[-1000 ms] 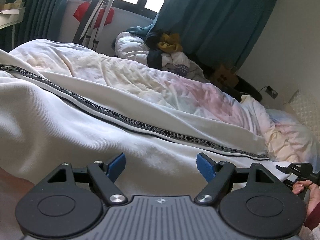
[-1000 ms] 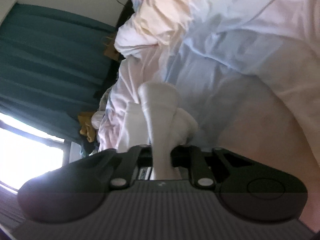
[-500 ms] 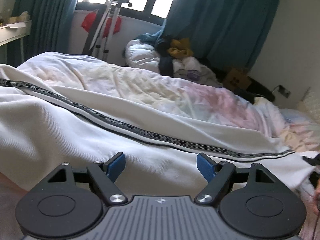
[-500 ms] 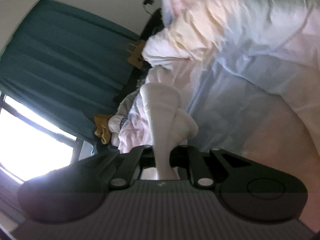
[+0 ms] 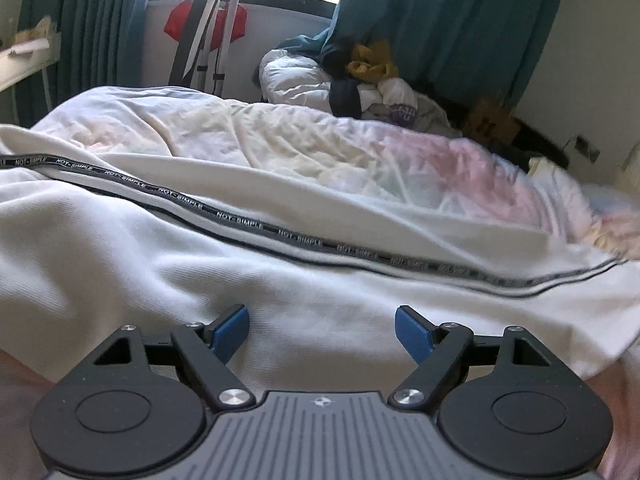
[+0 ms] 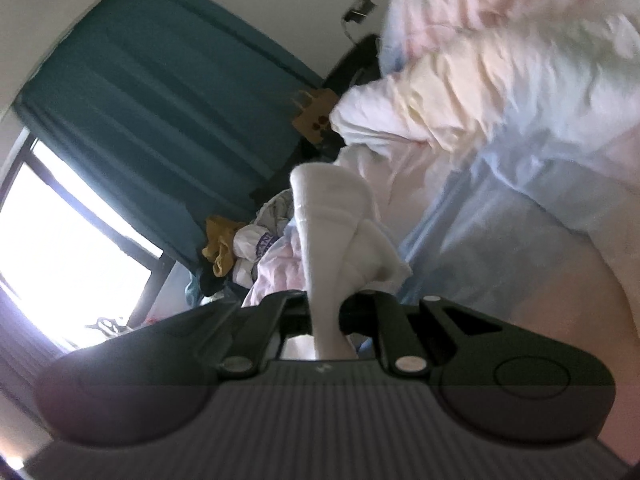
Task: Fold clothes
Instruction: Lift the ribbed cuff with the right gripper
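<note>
- My left claw (image 5: 322, 330) is released, its blue pads (image 5: 230, 332) spread wide and hovering low over the white trousers (image 5: 160, 272), holding nothing.
- The trousers lie across the bed, on top of the pastel duvet (image 5: 360, 152). They start straight ahead at 12 o'clock of the left claw and fill the near field.
- Their long axis follows the black lettered side stripe (image 5: 280, 236), running from about 10 o'clock down to 3 o'clock in the left wrist view.
- My right claw (image 6: 326, 312) is clenched on a bunched white end of fabric (image 6: 328, 216). It looks like the trouser cuff, though I can't confirm that from this tilted, blurred view.
- As I judge it, the left claw is nearer the garment's middle, so it suits pinning or pinching at 12 o'clock while the right carries its end over along the stripe.
</note>
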`<state>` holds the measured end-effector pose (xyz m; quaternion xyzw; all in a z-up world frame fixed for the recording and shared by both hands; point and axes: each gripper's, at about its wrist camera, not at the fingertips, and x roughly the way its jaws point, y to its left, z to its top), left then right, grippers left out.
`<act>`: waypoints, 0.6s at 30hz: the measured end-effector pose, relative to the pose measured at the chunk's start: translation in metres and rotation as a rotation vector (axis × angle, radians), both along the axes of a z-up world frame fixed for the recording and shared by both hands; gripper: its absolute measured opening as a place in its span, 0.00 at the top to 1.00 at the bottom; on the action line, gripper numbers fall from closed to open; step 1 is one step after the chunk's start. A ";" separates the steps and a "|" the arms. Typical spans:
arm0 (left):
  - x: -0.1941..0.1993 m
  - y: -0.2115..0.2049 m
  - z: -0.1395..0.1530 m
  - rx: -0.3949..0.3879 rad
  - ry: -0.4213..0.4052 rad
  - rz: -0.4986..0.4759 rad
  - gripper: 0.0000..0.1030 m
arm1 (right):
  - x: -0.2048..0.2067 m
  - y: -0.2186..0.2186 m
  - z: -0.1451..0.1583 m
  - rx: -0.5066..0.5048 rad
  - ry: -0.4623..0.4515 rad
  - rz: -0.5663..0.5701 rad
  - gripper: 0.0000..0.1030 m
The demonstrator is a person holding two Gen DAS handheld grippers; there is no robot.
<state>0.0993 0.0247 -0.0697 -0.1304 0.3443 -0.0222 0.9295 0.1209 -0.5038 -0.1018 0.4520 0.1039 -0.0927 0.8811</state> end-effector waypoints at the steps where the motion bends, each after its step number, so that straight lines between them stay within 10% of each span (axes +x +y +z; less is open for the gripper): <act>1: 0.000 0.004 0.003 -0.015 -0.008 0.009 0.21 | 0.002 0.003 0.006 -0.032 -0.003 0.010 0.91; 18: -0.011 0.065 0.029 -0.067 -0.055 0.112 0.21 | 0.012 0.244 0.114 -0.802 -0.192 0.388 0.91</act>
